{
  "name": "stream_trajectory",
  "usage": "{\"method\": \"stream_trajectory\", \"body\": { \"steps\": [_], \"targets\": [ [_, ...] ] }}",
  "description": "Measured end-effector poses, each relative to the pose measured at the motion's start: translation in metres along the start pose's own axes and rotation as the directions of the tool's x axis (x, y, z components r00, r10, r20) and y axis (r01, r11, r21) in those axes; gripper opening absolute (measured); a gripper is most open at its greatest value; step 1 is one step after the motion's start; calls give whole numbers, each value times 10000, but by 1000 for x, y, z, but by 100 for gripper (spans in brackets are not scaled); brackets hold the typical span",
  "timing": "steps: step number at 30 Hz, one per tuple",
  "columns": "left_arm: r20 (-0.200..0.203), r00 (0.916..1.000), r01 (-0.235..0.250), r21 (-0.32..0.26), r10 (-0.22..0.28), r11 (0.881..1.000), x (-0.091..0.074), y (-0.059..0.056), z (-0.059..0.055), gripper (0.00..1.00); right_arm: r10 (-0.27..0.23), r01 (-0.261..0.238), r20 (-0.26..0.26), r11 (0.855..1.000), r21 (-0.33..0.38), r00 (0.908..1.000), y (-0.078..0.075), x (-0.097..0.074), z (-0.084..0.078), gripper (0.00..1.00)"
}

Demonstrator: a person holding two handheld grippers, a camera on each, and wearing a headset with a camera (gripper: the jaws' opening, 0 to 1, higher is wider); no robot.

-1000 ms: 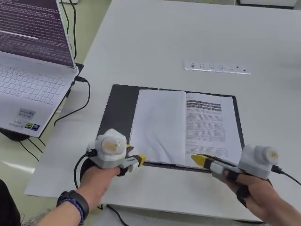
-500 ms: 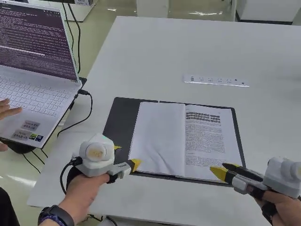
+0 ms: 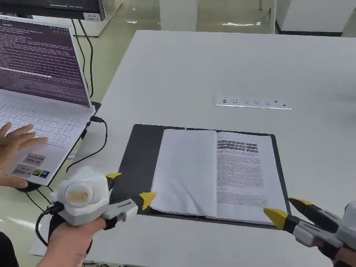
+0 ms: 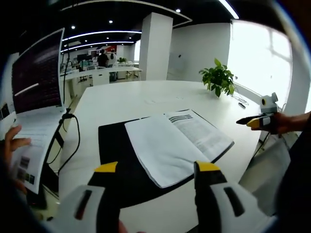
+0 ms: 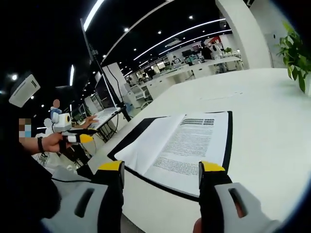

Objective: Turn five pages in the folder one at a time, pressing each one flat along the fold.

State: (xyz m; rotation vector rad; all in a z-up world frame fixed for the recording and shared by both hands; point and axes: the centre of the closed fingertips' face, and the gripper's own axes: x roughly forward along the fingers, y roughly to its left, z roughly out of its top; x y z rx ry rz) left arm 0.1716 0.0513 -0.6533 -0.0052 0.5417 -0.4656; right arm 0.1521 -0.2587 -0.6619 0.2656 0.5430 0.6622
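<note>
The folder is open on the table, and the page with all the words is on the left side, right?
Not quite. The folder is open on the table, but the words are on the right page. The left page looks blank. The head view shows it.

Nothing can be read. Printed lines are seen on the right page (image 3: 247, 169) of the folder (image 3: 139, 153), pale lines on the laptop screen (image 3: 41, 64), stickers (image 3: 26, 170) below its keys and marks on the power strip (image 3: 253, 103); all are too small.
</note>
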Motion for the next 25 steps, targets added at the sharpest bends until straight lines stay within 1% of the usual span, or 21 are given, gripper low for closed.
{"method": "stream_trajectory", "body": {
  "steps": [2,6,8,9,11,17,20,25],
  "targets": [
    [158,9998,-141,-301,146,9994,-6,1,1,62,-158,156,-82,9997,-186,9998,0,-6,0,63],
    [228,9993,-272,-543,285,9982,-11,-1,-1,64,-304,304,157,9995,18,9994,-5,-13,2,64],
    [228,9994,-246,-619,261,9978,-10,-4,-4,64,-348,345,225,9993,160,9991,-12,-17,2,65],
    [174,9995,-246,-655,258,9975,-9,-5,-5,64,-370,365,217,9991,227,9991,-14,-17,2,65],
    [139,9997,-206,-687,216,9974,-8,-10,-5,64,-385,381,160,9990,225,9991,-15,-16,0,65],
    [163,9998,-112,-750,124,9971,-5,-13,-4,64,-395,393,85,9989,248,9992,-18,-15,-4,66],
    [234,9997,-60,-786,79,9969,-3,-15,-1,64,-372,367,156,9989,296,9992,-18,-14,-3,66],
    [211,9998,-27,-770,44,9970,-2,-18,-2,63,-358,354,106,9989,302,9993,-20,-14,-6,66]
  ]
}}
